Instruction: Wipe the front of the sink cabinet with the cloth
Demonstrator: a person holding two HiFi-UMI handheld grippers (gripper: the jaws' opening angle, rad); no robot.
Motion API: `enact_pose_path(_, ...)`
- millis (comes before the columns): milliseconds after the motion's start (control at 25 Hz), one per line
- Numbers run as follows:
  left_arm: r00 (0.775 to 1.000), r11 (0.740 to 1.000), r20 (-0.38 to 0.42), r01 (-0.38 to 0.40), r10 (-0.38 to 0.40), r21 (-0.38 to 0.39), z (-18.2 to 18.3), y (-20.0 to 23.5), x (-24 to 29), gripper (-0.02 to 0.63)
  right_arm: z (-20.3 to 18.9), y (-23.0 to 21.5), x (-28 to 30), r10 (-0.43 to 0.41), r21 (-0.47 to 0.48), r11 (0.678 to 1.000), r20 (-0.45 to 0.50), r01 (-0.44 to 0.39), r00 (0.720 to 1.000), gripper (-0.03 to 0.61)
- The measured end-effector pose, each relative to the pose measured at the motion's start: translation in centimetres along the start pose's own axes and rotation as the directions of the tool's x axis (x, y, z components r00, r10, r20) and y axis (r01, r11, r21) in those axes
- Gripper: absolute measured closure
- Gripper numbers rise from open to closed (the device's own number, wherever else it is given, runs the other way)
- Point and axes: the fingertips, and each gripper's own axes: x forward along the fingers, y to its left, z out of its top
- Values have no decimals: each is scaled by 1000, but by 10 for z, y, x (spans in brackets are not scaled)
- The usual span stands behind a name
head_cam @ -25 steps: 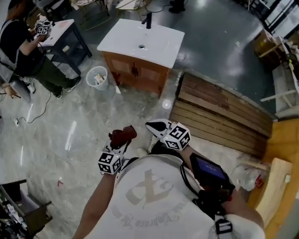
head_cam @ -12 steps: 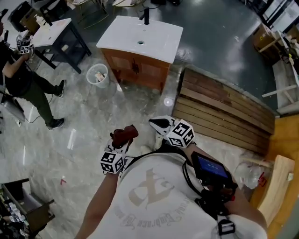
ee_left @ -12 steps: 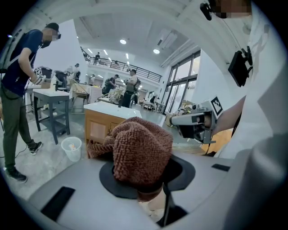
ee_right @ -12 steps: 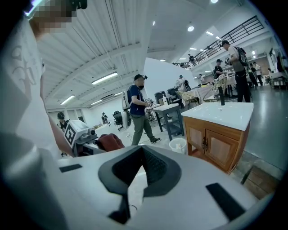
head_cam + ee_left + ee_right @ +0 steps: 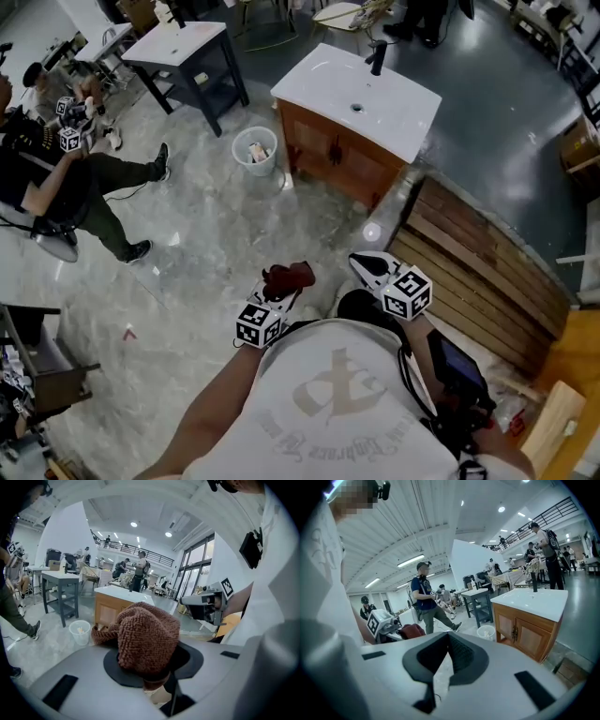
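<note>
A seated person (image 5: 52,183) is at far left on the marble floor (image 5: 197,253). A white waste bin (image 5: 255,150) stands just beside the sink cabinet (image 5: 339,157), on its left. The left tongs (image 5: 284,289) are clamped on the brown cloth (image 5: 290,276), which bunches over the jaw tips, well apart from the cabinet front. The right tongs (image 5: 447,637) are held beside them, jaws closed together with nothing between. Wooden planks (image 5: 478,262) lie to the right of the cabinet.

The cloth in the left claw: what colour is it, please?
The cloth is reddish brown, clearest in the left gripper view.
</note>
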Motion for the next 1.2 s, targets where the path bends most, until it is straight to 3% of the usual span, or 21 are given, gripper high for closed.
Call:
enact_pose_path(600,996,998,-63,-68,67,-11,24,33,54,503,1,-72,28,60,51,997,-9,-60,998,566)
enact_pose_path(1200,992,999,-124,0,5,37,96,56,185,503,26,-191,45,76,76,994,-48,-73,996,566)
